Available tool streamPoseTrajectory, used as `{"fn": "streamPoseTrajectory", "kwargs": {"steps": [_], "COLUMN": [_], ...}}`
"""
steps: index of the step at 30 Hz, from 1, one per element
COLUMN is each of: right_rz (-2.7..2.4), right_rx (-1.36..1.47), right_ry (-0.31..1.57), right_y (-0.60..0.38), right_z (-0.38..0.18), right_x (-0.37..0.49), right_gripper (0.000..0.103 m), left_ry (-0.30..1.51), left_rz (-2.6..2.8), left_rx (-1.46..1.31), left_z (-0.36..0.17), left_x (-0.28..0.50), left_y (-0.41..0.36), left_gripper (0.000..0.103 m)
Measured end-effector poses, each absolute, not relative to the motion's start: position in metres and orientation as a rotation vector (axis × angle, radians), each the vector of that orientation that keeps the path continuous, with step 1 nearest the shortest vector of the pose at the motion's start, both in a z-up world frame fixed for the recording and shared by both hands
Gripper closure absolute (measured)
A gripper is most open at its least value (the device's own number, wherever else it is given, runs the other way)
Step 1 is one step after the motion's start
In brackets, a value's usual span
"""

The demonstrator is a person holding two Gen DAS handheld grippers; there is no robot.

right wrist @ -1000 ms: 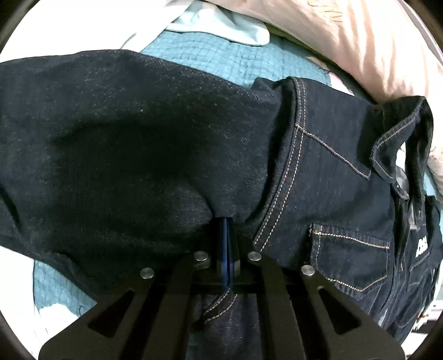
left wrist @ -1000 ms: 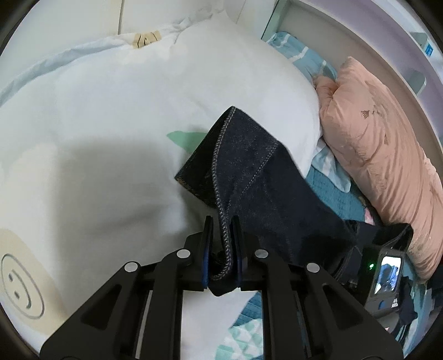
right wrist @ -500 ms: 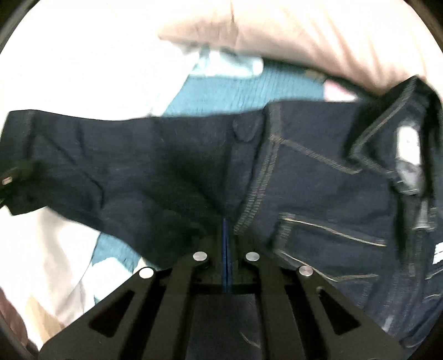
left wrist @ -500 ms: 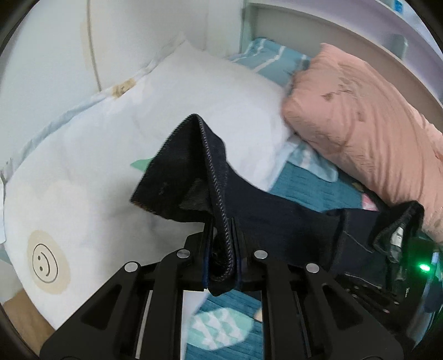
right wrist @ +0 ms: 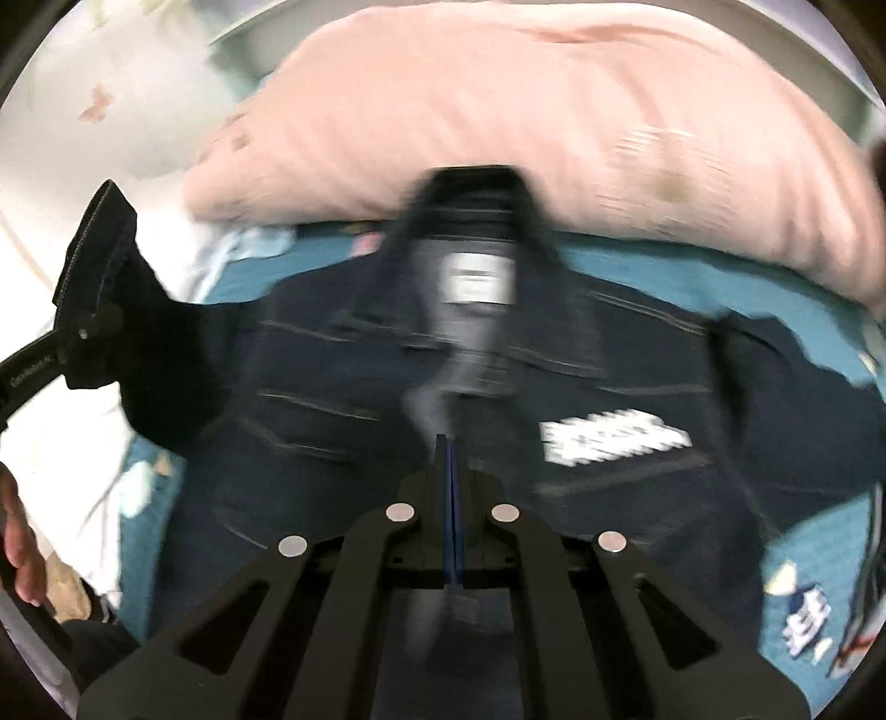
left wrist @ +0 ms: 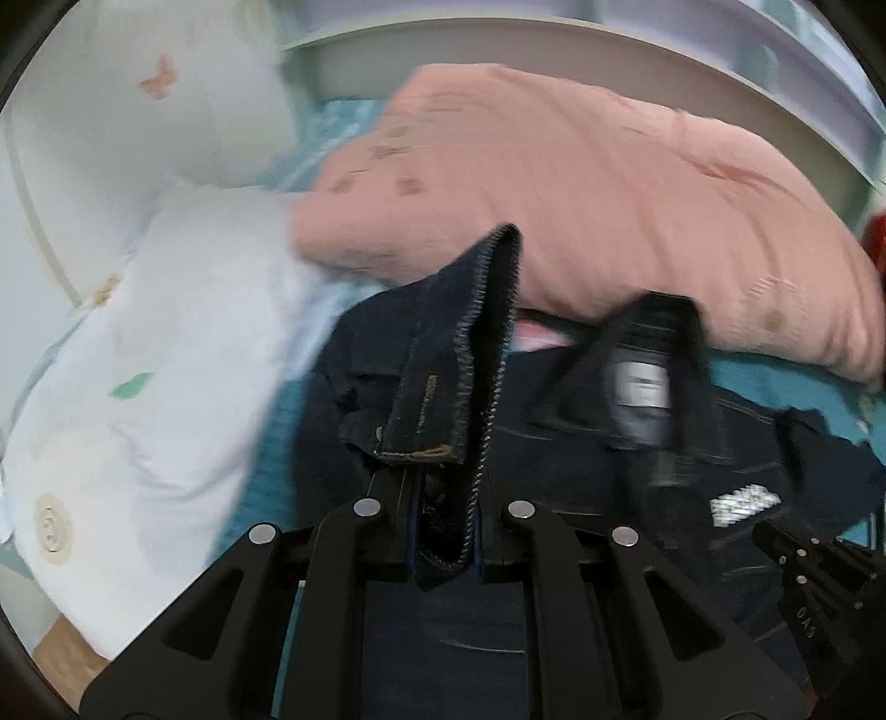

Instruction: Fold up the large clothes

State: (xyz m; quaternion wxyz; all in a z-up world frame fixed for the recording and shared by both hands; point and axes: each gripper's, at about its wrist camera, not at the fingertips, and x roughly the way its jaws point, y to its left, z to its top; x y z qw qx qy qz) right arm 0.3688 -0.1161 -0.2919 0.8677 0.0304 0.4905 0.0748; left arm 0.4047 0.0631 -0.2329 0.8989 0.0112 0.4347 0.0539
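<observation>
A dark denim jacket (right wrist: 609,360) lies front-up on the teal quilt, its collar and white label (right wrist: 479,279) towards the pink pillow. My left gripper (left wrist: 443,482) is shut on the sleeve cuff (left wrist: 459,354), which stands up between the fingers over the jacket body (left wrist: 581,443). From the right wrist view that left gripper (right wrist: 83,332) and the cuff (right wrist: 99,249) hang at the far left. My right gripper (right wrist: 448,443) is shut above the jacket's middle, pads together, with no cloth seen between them. Its tip (left wrist: 775,531) also shows at lower right.
A large pink pillow (left wrist: 609,194) lies along the white headboard (left wrist: 554,39) behind the jacket. A white printed pillow (left wrist: 155,360) fills the left side. The teal quilt (right wrist: 803,554) shows at right. A person's hand (right wrist: 19,554) is at the left edge.
Both grippers rose and swung away from the white pillow toward the pink one. The left carried the cuff over the jacket body. The right came up off the denim, showing the whole jacket.
</observation>
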Motion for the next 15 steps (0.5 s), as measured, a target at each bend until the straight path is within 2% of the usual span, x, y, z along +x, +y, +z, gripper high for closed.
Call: {"fn": "streamPoseTrajectory", "kwargs": {"steps": [10,13,15], "right_rz": [0.014,-0.013,-0.051], "right_rx": [0.361,0.398,0.397], "right_ry": [0.999,1.025,1.044], "right_y": [-0.253,-0.271,-0.278], "right_z": [-0.337,-0.354,-0.361], "right_x": [0.338,0.339,0.342], "right_gripper": [0.102,0.102,0.102], "left_ry": [0.931,0.961,0.973], "left_rz": [-0.007,-0.055,-0.047], "left_rx": [0.141,0.163,0.212], "left_z": [-0.254,-0.269,-0.284], "left_x": [0.423,0.426,0.427], "left_y": [-0.113,-0.15,-0.176], "left_gripper": [0.091,0.101,0.101]}}
